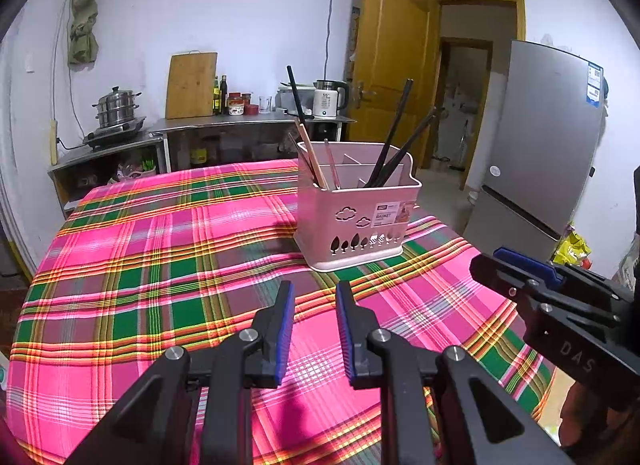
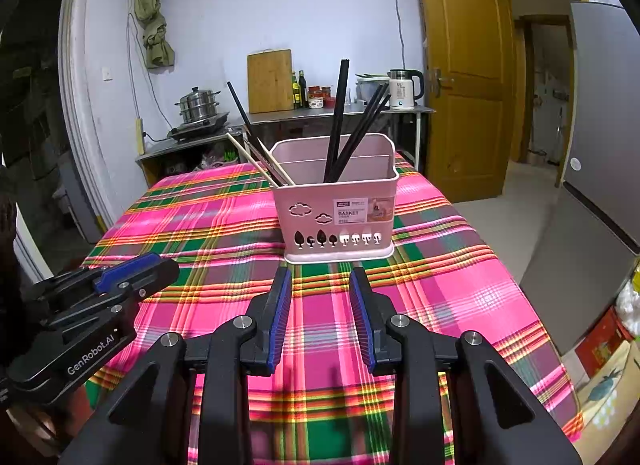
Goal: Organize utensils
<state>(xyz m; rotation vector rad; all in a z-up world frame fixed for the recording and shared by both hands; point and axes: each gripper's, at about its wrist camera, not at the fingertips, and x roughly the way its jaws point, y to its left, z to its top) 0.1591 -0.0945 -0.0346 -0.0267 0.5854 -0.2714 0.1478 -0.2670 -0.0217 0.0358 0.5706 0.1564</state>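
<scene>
Both wrist views face the basket (image 1: 356,221) (image 2: 336,201) nearby, probably side by side

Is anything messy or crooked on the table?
Nothing spilled. In the pink basket, the black chopsticks and wooden chopsticks lean at different angles, mixed in the left compartment. Both grippers hover open, empty.

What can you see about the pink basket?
The basket looks like pink plastic, boxy, upright on the checked cloth. Dividers split it into compartments. Cloud and tree shapes are cut into its front, beside a label reading BASKET. Black chopsticks and pale ones lean inside. Neither gripper touches it.
</scene>
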